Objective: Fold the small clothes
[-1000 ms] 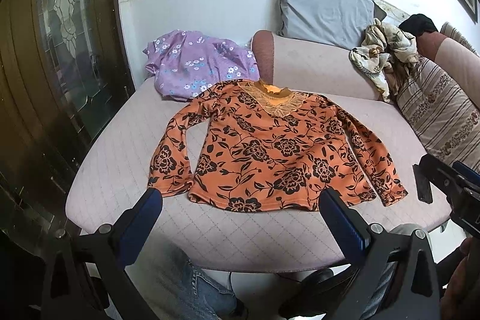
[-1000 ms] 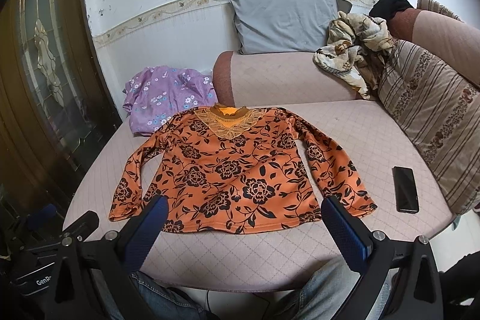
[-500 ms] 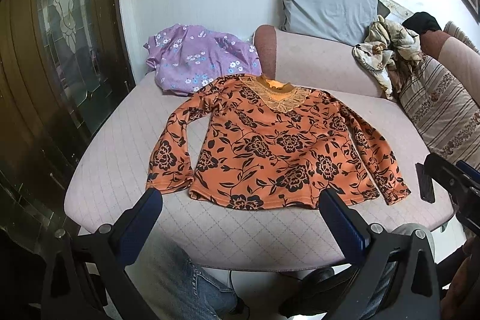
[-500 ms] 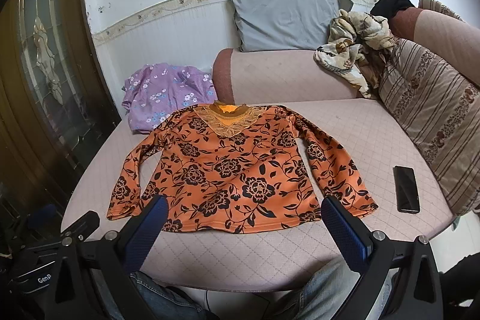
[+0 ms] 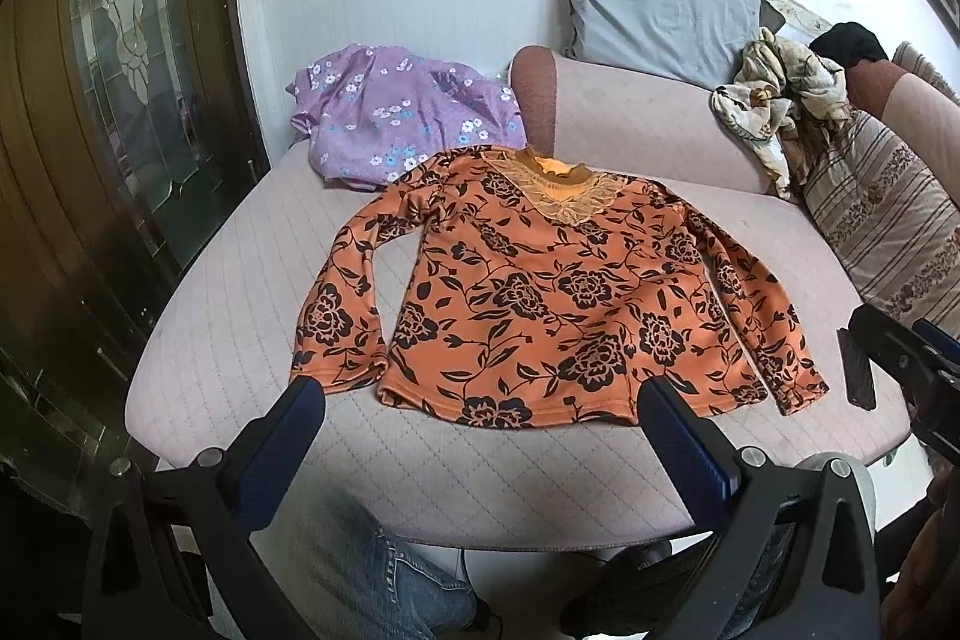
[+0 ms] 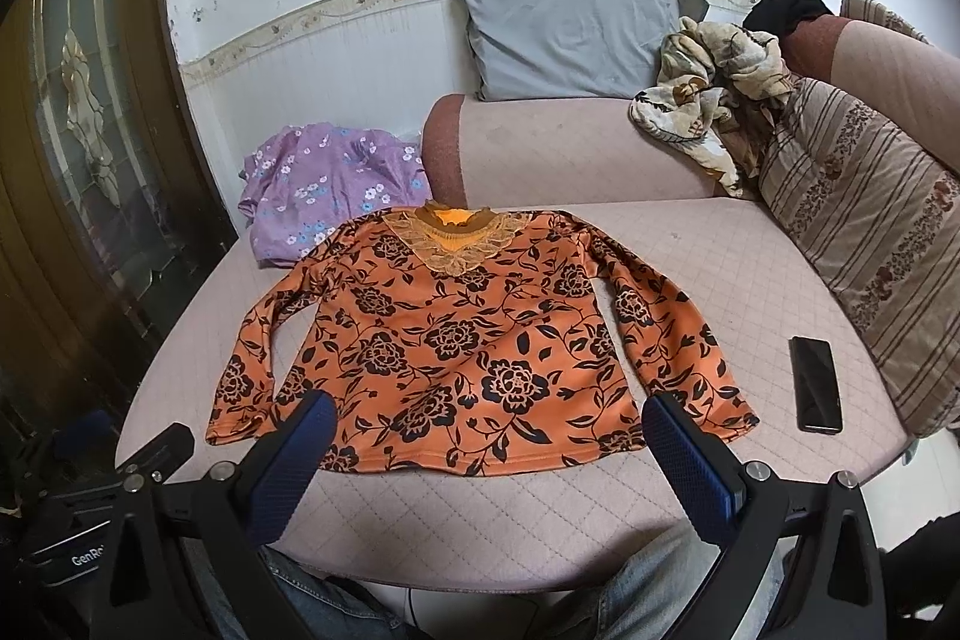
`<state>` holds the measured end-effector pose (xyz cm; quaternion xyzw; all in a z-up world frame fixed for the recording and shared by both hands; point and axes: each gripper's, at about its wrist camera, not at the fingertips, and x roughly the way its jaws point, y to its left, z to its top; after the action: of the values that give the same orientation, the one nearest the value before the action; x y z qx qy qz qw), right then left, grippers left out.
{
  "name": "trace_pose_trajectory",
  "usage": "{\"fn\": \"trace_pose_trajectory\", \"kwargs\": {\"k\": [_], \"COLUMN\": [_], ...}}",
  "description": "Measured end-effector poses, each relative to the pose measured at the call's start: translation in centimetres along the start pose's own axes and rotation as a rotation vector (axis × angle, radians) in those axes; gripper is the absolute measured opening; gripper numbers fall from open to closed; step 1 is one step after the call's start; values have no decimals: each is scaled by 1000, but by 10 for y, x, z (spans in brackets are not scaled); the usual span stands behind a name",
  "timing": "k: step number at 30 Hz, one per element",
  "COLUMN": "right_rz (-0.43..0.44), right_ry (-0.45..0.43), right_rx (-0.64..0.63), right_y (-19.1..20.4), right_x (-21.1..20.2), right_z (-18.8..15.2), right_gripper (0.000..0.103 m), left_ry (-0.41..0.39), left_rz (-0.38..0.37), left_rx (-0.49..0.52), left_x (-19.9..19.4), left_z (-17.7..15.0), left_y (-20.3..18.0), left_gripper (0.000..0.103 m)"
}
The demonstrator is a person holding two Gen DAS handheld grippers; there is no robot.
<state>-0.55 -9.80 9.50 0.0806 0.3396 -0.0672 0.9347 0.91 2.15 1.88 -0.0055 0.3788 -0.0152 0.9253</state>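
An orange long-sleeved top with black flowers [image 5: 552, 292] [image 6: 474, 340] lies flat, front up, on the pink quilted sofa seat [image 5: 240, 316] [image 6: 738, 280], collar at the far side, both sleeves spread down its sides. My left gripper [image 5: 480, 400] hovers open just short of the hem, holding nothing. My right gripper [image 6: 489, 412] is open too, its blue fingertips over the hem's lower corners, nothing between them. The right gripper's body shows at the right edge of the left wrist view.
A purple flowered garment [image 5: 396, 111] [image 6: 324, 184] is bunched at the far left corner. A black phone [image 6: 815, 385] lies right of the top. A grey pillow [image 6: 570, 33], a crumpled beige cloth [image 6: 708, 105] and a striped cushion [image 6: 864, 232] line the back and right. A person's jeans [image 5: 360, 574] show below.
Both grippers have eased slightly closer to the top's hem, so the top sits a little lower in the views. Both stay open; the top has not moved.
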Motion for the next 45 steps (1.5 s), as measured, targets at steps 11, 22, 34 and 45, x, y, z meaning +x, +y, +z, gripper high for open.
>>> {"fn": "trace_pose_trajectory", "kwargs": {"k": [11,22,34,45], "right_rz": [28,204,524,809], "right_ry": [9,70,285,672], "right_rx": [-11,-74,-128,-129], "right_y": [6,36,114,205], "right_x": [30,106,259,357], "right_z": [4,23,39,1], "right_gripper": [103,102,79,57], "left_ry": [85,197,489,458], "left_rz": [25,111,87,-24], "left_rx": [-85,-166,-152,-371], "left_x": [52,151,271,259], "left_z": [-6,1,-13,-19], "left_y": [34,96,118,150], "left_gripper": [103,103,72,36]}}
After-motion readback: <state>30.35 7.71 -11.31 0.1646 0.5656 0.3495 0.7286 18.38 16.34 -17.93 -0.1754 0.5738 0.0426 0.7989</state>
